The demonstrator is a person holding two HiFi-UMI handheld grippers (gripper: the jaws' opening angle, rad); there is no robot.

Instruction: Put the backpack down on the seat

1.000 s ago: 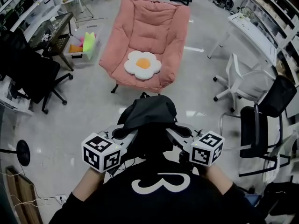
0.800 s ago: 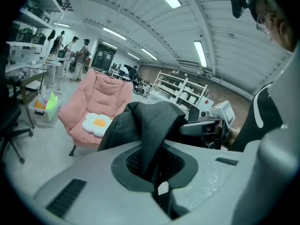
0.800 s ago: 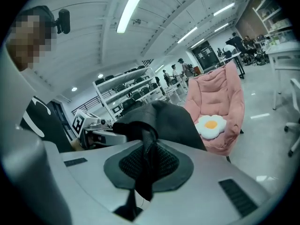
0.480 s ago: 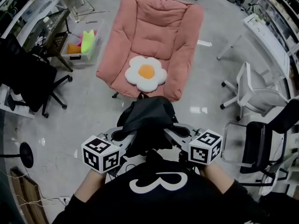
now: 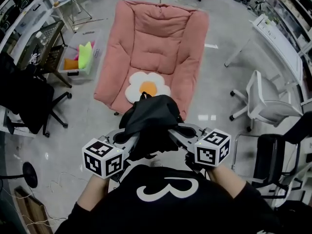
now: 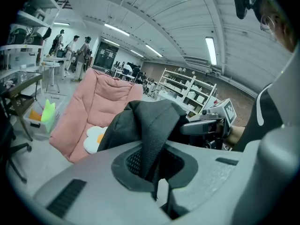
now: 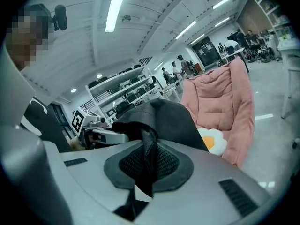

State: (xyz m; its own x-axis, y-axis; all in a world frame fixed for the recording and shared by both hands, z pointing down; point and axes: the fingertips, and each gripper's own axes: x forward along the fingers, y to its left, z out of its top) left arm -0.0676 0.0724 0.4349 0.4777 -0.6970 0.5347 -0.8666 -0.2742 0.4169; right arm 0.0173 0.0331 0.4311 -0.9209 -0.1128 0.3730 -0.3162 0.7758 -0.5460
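Holding black fabric backpack (image 5: 151,118) up in front of padded pink lounge chair (image 5: 161,38).
Clenched on its fabric with left gripper (image 5: 126,139) and right gripper (image 5: 187,130).

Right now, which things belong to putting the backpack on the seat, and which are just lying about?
In the job: backpack, held by its straps in the shut left gripper and right gripper; pink chair ahead.
Lying about: flower cushion on the seat, white chair, black office chair, bin of bright items, white table.
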